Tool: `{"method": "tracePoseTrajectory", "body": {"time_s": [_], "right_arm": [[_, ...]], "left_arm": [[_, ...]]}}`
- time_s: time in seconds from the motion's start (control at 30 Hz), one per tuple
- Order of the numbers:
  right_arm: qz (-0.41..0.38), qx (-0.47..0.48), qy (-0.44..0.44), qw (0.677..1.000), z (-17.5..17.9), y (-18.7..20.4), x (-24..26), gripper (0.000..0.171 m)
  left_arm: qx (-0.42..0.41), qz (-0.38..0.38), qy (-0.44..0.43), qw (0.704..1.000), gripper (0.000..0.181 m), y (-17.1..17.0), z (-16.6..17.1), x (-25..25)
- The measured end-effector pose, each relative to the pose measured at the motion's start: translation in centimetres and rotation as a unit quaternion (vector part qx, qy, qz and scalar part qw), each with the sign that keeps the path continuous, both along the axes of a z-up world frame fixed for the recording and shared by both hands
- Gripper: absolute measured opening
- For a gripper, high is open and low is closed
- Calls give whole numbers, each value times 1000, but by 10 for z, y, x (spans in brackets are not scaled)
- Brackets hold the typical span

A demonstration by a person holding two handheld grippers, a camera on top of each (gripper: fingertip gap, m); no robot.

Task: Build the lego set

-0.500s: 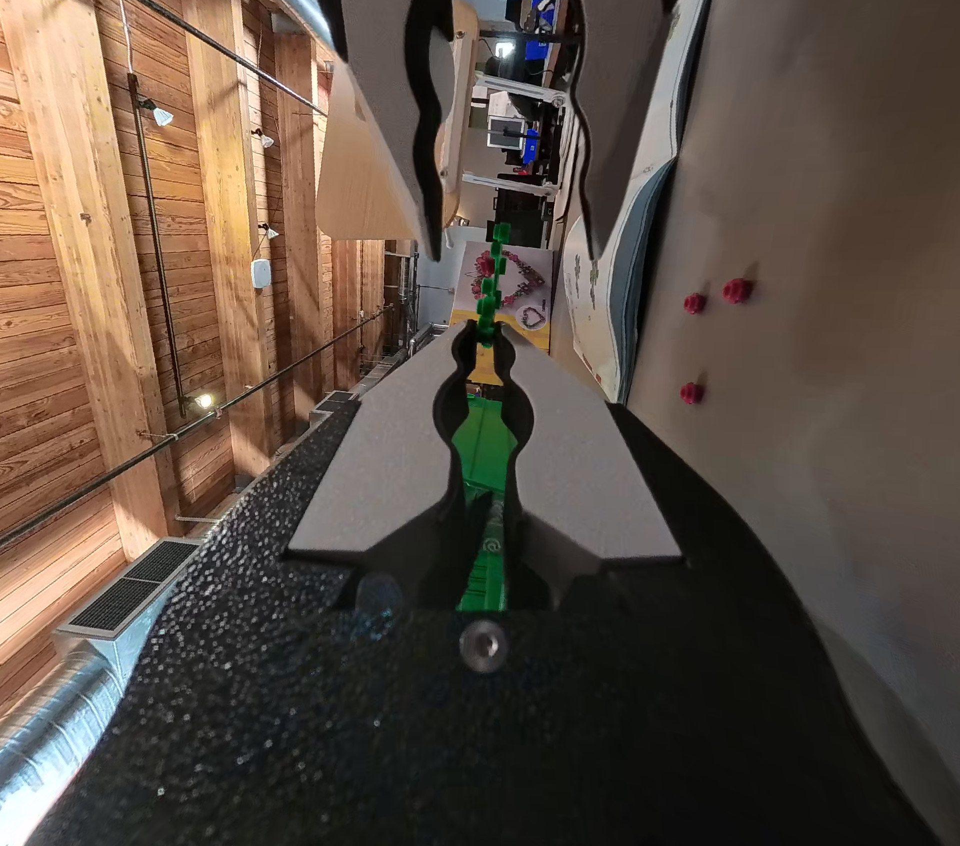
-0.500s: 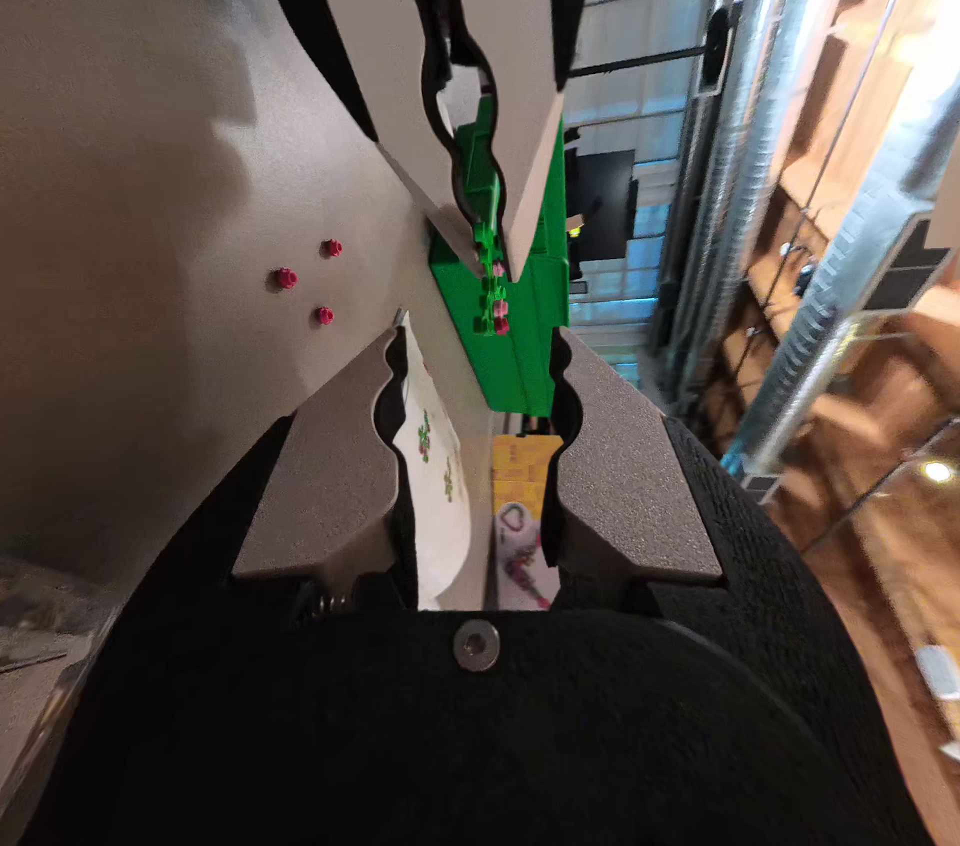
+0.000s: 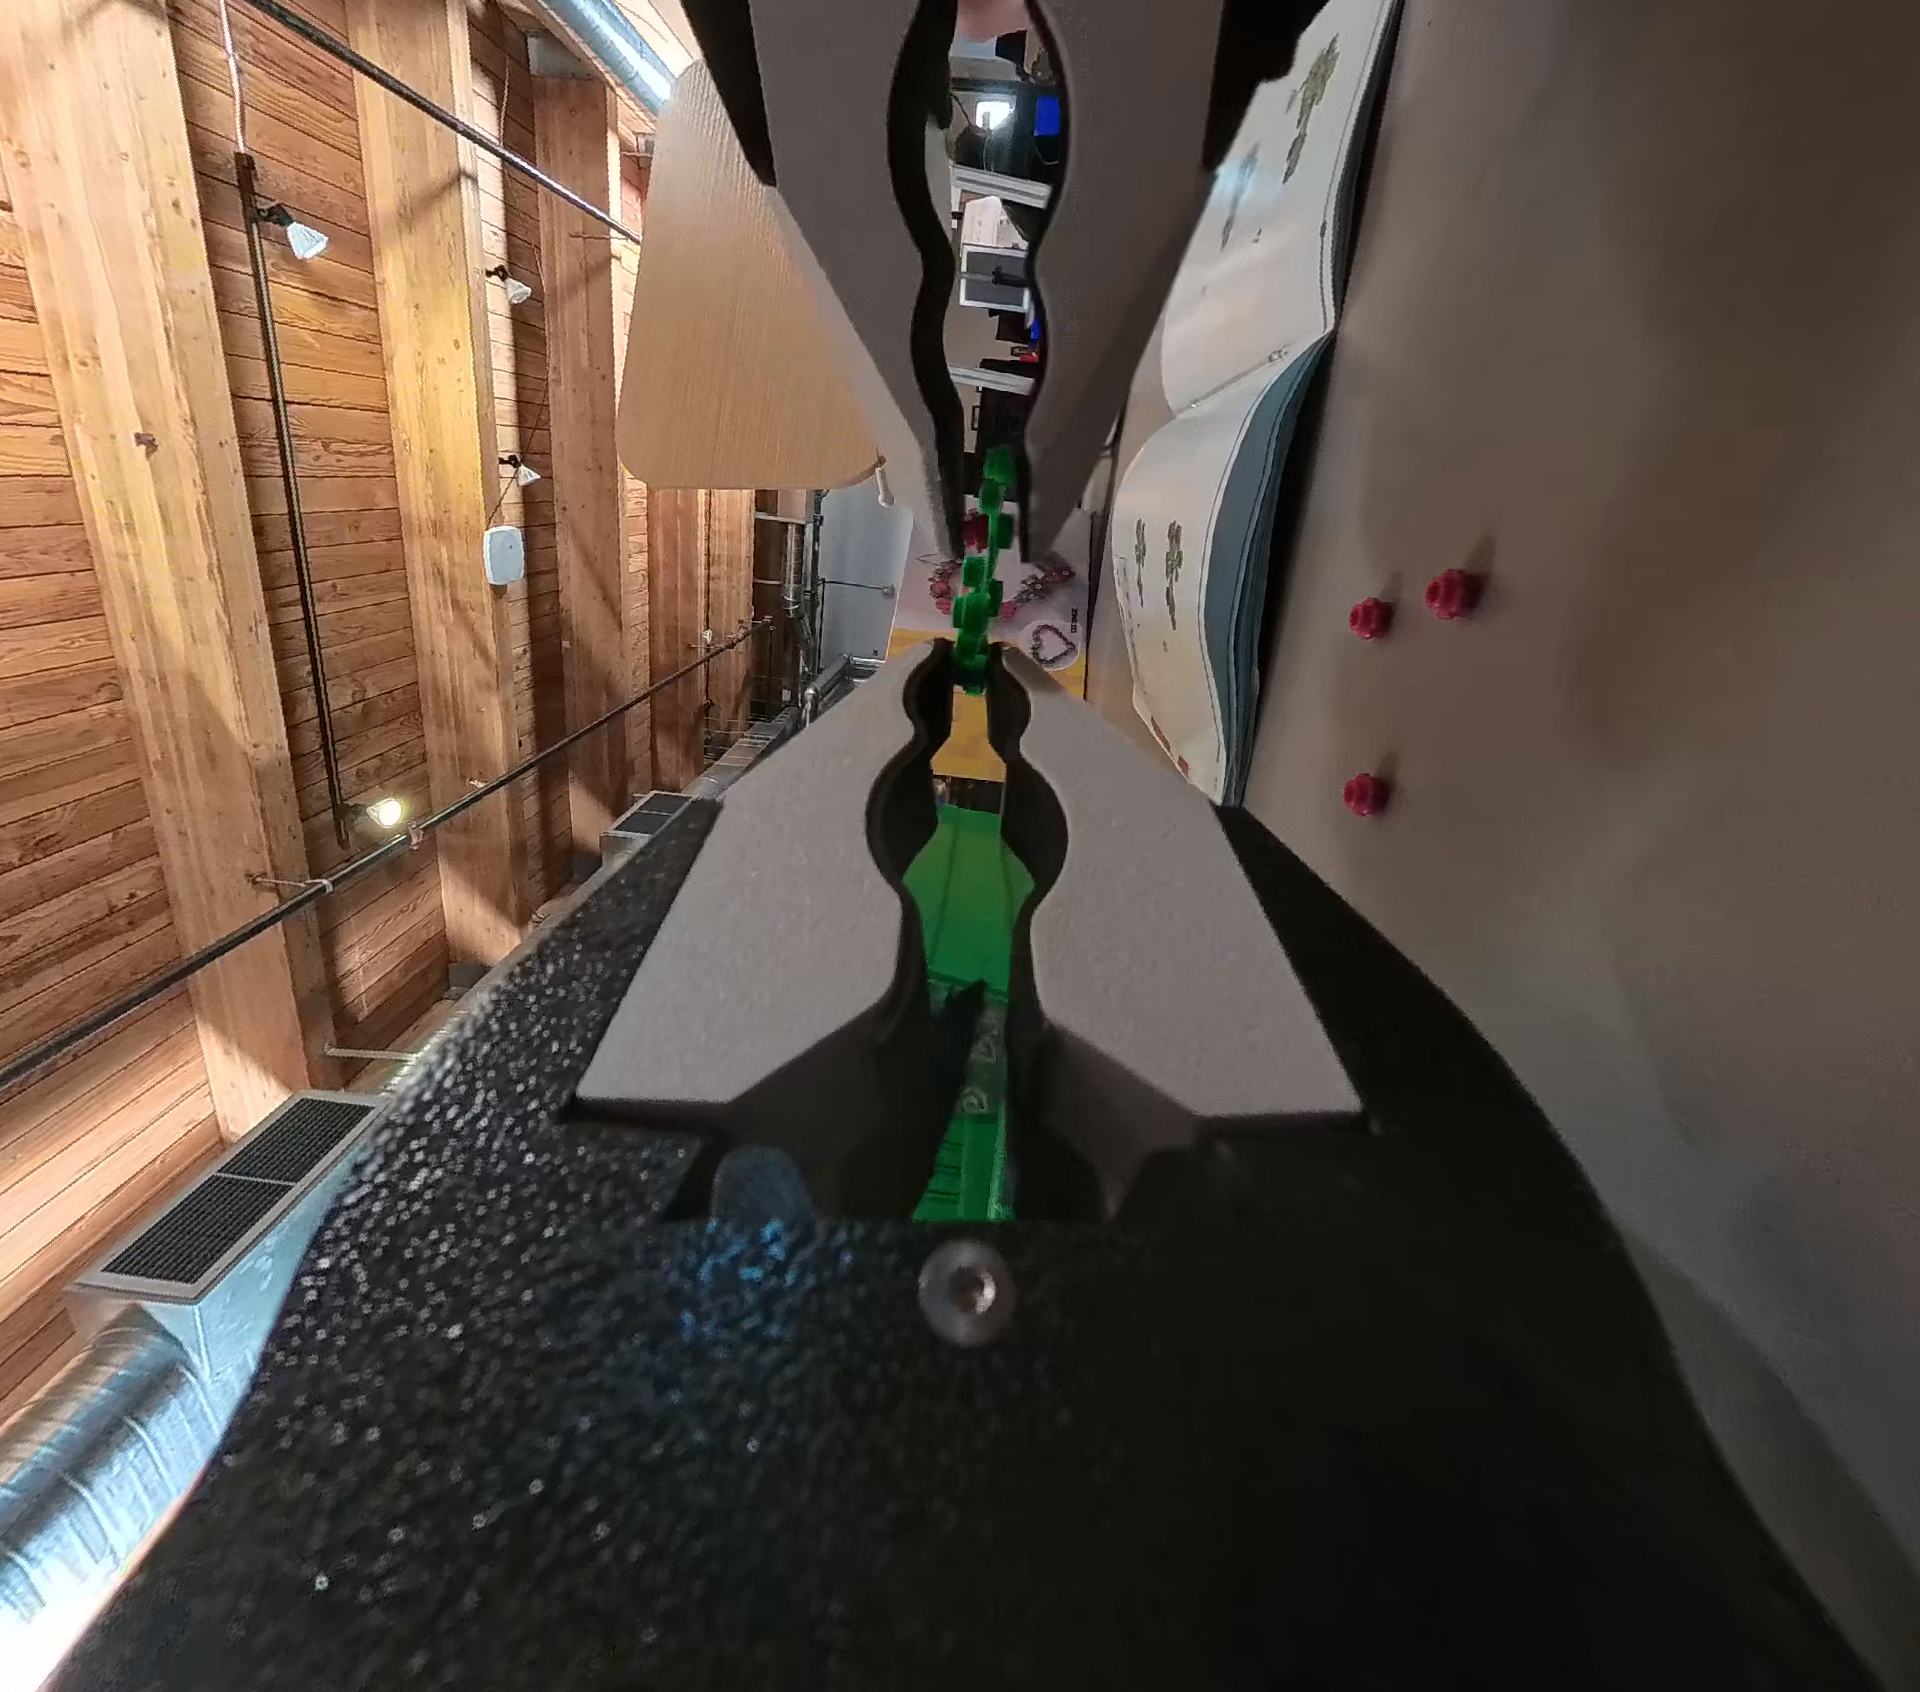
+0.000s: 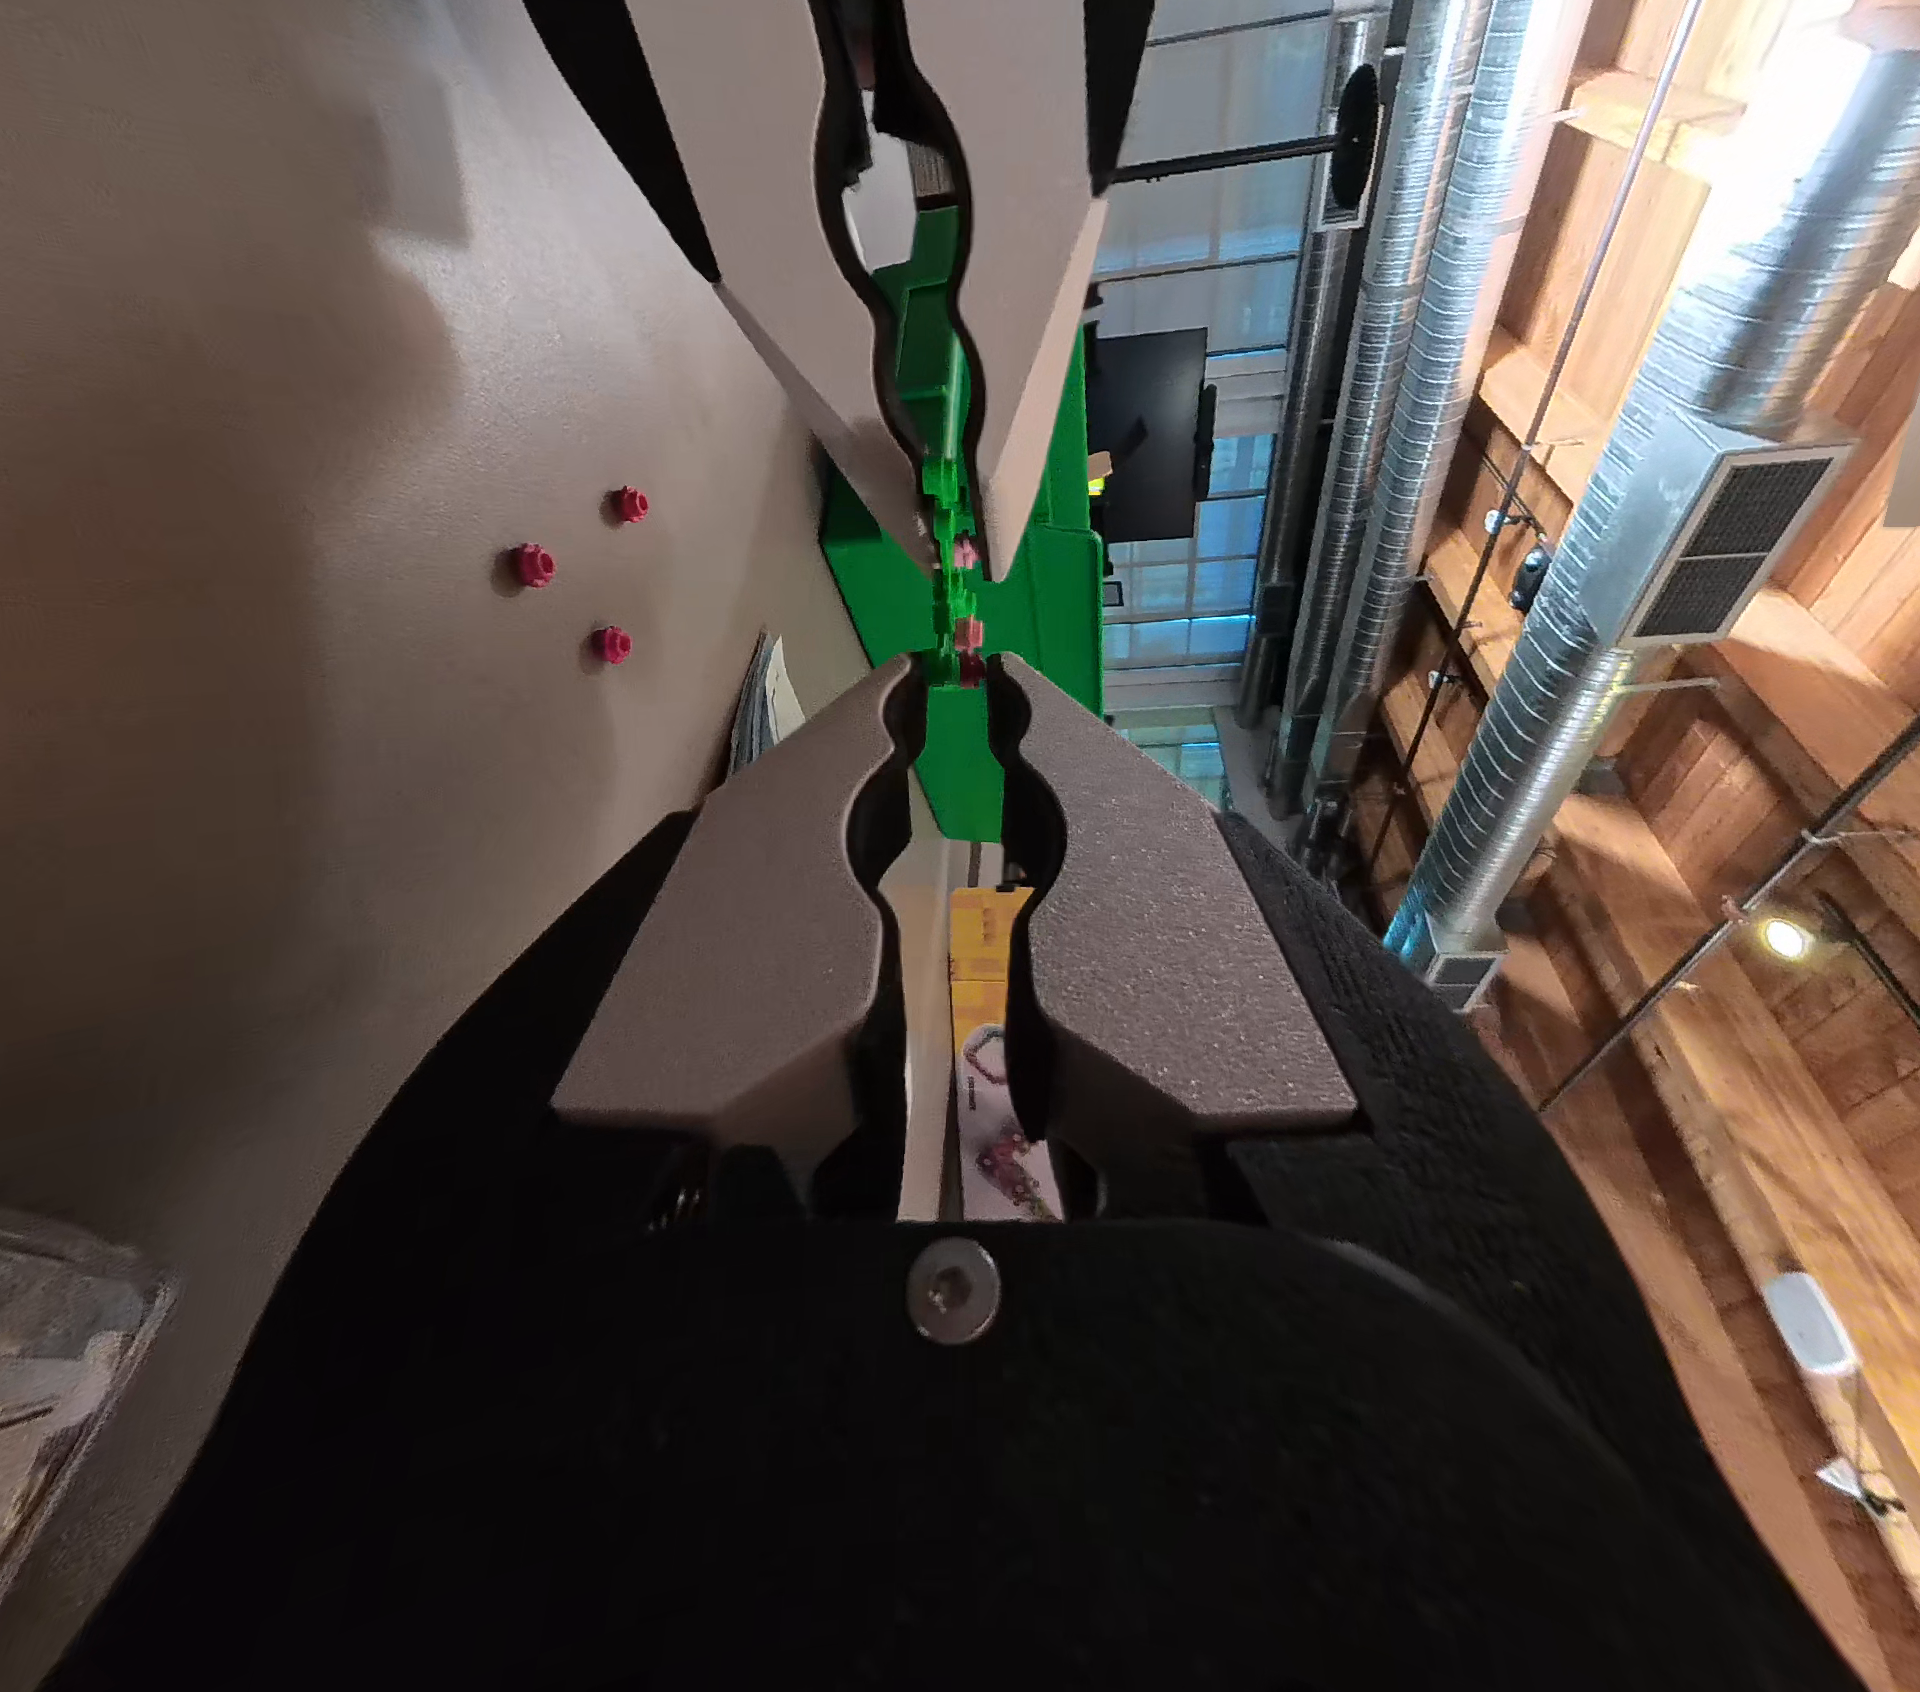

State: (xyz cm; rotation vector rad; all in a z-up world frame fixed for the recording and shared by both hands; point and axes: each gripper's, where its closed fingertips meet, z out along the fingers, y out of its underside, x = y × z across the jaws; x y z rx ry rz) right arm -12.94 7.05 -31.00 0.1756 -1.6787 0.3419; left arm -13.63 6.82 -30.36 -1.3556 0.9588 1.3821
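We find the green lego strip, a slim chain of studded pieces, suspended between the two tools at the centre of both views, clear of the grey table that fills the right side of the left wrist view. Its long axis runs straight along the line joining the left gripper to the right gripper, so each tool meets it end-on. In the left wrist view the near fingertips are drawn nearly together and pinch the lower end of the strip. The right gripper, entering from the top of that frame, has its tips closed in on the upper end; in its own view they hold the end bearing small pink pieces. We judge the coming move to turn on this axis: any pull, bend or press must act along or across it, and neither tool is nearer than the other. Three loose dark-red round studs lie on the table at right centre, well apart from the strip. An open instruction booklet lies beyond them, a green box stands behind the strip in the right wrist view, and a yellow-edged set box shows low between the fingers. Printing exists on booklet and boxes; we do not transcribe it.
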Motion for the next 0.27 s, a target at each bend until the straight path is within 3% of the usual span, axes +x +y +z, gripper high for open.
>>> {"method": "tracePoseTrajectory", "body": {"time_s": [0.03,0.27], "right_arm": [[0,-5,-1,1000,0,0,0,8],[0,-27,-26,999,0,0,1,7]], "left_arm": [[-1,-1,-4,1000,3,0,0,0],[-4,-7,-24,1000,3,-1,-1,1]]}}
